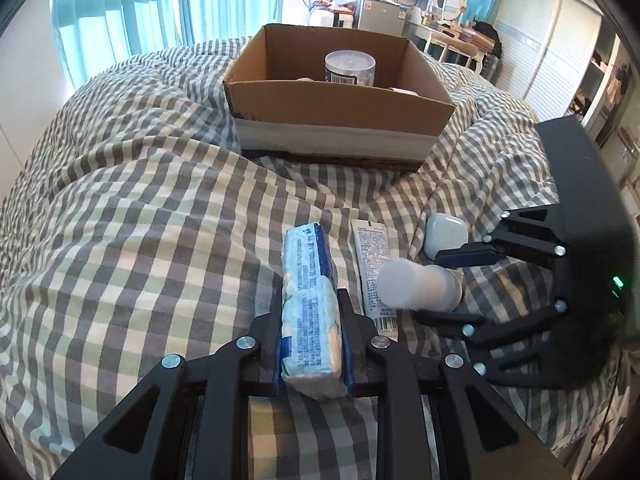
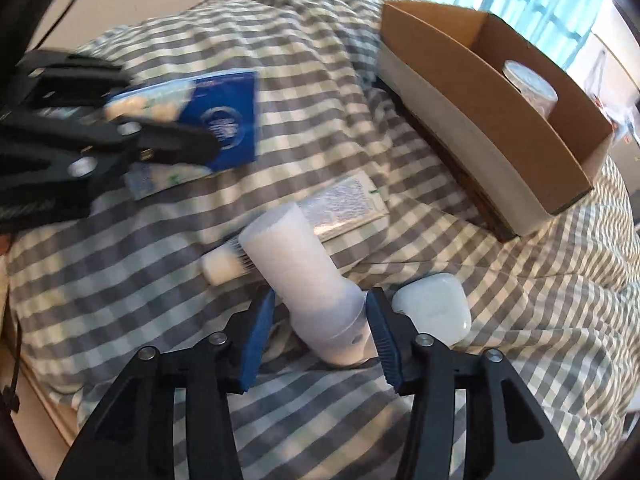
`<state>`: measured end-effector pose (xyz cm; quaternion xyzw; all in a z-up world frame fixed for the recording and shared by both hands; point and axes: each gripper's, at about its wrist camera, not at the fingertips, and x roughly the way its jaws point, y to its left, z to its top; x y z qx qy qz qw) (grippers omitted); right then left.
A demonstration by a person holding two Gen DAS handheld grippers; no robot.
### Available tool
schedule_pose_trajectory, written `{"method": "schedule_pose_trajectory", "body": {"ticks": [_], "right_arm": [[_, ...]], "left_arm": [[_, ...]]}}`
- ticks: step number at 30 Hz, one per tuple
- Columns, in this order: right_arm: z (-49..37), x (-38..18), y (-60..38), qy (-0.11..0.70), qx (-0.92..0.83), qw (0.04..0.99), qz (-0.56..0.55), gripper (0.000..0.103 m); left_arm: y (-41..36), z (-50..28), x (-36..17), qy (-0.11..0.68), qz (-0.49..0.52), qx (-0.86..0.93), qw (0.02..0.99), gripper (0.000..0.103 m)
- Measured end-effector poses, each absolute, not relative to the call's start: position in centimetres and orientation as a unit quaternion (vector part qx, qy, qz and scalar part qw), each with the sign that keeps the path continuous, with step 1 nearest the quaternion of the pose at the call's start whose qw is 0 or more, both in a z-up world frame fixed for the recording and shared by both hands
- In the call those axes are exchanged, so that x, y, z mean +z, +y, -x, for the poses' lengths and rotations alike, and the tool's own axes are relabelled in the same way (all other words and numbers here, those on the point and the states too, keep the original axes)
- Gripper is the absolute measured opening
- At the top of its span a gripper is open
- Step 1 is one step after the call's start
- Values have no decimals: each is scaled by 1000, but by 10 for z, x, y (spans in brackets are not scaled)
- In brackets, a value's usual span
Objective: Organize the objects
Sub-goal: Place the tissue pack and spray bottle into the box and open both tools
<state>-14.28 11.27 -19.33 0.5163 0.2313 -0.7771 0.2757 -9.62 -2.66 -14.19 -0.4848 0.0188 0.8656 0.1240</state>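
Nearest my left camera: left gripper is clamping the tissue pack, pads pressing both long sides, pack standing on edge and clear of the checked duvet. In the right wrist view the same pack is showing its blue face, held up at the left.

I'm seeing the right gripper sitting with its jaws apart around the white bottle, which is lying tilted on the duvet. The right pad is looking like it's touching the bottle's base end; the left pad is standing off with a gap. Not gripped.

White earbud case is lying just beside the right finger, outside the jaws. Flat tube is lying under and past the bottle's far end.

Cardboard box is sitting further back on the duvet, open-topped, with a clear jar standing upright inside. Other small items in the box are too hidden to identify.
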Motion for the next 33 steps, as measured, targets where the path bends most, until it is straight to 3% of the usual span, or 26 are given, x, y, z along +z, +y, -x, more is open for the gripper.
{"method": "schedule_pose_trajectory", "body": {"ticks": [9,21,33], "right_arm": [[138,-188,112,237,-796,235,-504,45],[127,-72,143,152,-886,200,-389,45],[208,27,160,80,-948,113,-288,45]], "left_arm": [[-28,92,-139,20,479,868,125,22],[-20,107,-84,31,426,894,136,22],[-6,213,6,50,320,941,101,22]]}}
